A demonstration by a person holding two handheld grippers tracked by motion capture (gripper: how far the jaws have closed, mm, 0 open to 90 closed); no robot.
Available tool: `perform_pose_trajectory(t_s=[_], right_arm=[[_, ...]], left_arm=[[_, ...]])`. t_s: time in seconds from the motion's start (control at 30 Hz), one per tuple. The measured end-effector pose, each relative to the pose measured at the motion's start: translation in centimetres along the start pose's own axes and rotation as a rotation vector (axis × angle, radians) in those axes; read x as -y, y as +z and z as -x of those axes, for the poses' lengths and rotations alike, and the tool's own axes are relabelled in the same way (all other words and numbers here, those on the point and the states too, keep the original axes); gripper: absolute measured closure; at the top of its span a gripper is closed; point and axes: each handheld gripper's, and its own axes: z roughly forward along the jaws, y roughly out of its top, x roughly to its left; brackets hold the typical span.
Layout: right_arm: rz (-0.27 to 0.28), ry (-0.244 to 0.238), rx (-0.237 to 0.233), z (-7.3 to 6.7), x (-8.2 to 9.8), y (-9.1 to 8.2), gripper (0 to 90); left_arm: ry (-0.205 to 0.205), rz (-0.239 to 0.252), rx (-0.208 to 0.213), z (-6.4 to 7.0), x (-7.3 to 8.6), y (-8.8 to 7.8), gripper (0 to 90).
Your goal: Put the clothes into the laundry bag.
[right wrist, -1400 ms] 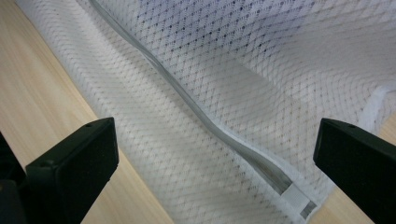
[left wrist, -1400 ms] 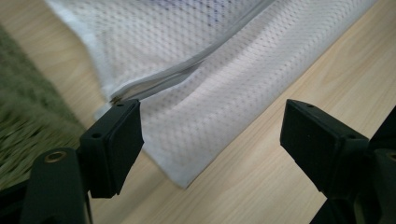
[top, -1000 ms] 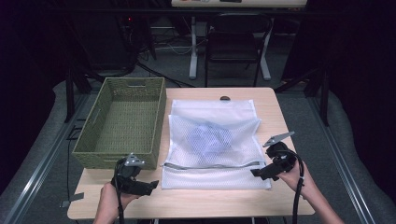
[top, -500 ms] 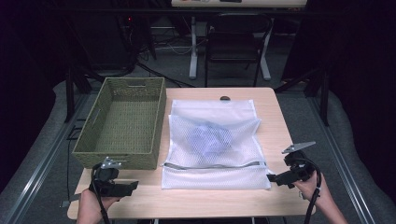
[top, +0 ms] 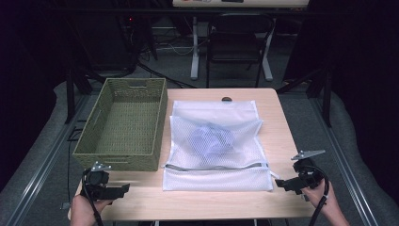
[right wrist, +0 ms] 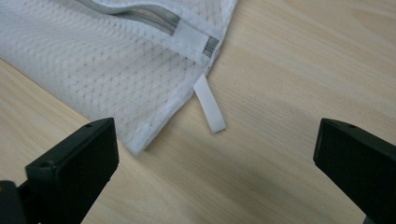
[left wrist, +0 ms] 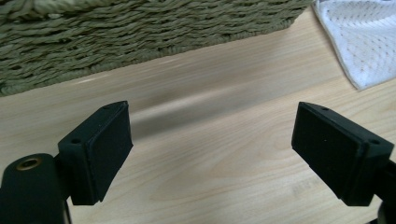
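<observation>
A white mesh laundry bag (top: 215, 146) lies flat in the middle of the table, with a bluish garment (top: 212, 138) showing through it and a grey zipper (top: 214, 166) near its front edge. My left gripper (top: 123, 189) is open low at the table's front left corner, with nothing between its fingers. In the left gripper view its jaws stand wide over bare wood, with a corner of the mesh bag (left wrist: 362, 44) at the upper right. My right gripper (top: 278, 183) is open at the front right. In the right gripper view the bag's corner (right wrist: 126, 84) and a white pull tab (right wrist: 209, 103) lie ahead of the jaws.
A green woven basket (top: 123, 124) stands on the left half of the table, its front wall (left wrist: 140, 28) just ahead of the left gripper. A dark round hole (top: 227, 99) marks the far edge of the table (top: 273, 117). A chair (top: 235, 44) and desk legs stand beyond.
Both hands have drawn outward and back toward the table's front corners, away from the bag's front edge. The bag lies where it was.
</observation>
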Motion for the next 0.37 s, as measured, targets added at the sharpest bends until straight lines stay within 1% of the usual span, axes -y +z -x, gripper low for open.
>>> perform_pose_trajectory(t_s=[0.03, 0.1, 0.2, 0.37], right_arm=[[-0.007, -0.001, 0.007, 0.12, 0.06, 0.03, 0.0], [0.001, 0.013, 0.011, 0.18, 0.16, 0.06, 0.0], [-0.002, 0.011, 0.012, 0.19, 0.16, 0.06, 0.0], [0.011, 0.006, 0.016, 0.17, 0.15, 0.13, 0.0]], left_arm=[[0.002, -0.003, 0.001, -0.02, 0.0, 0.02, 12.4], [0.008, -0.003, 0.0, 0.01, -0.04, 0.06, 12.4], [0.014, -0.002, 0.003, 0.08, -0.11, 0.14, 12.2], [0.008, -0.006, 0.007, -0.15, -0.07, 0.3, 11.2]])
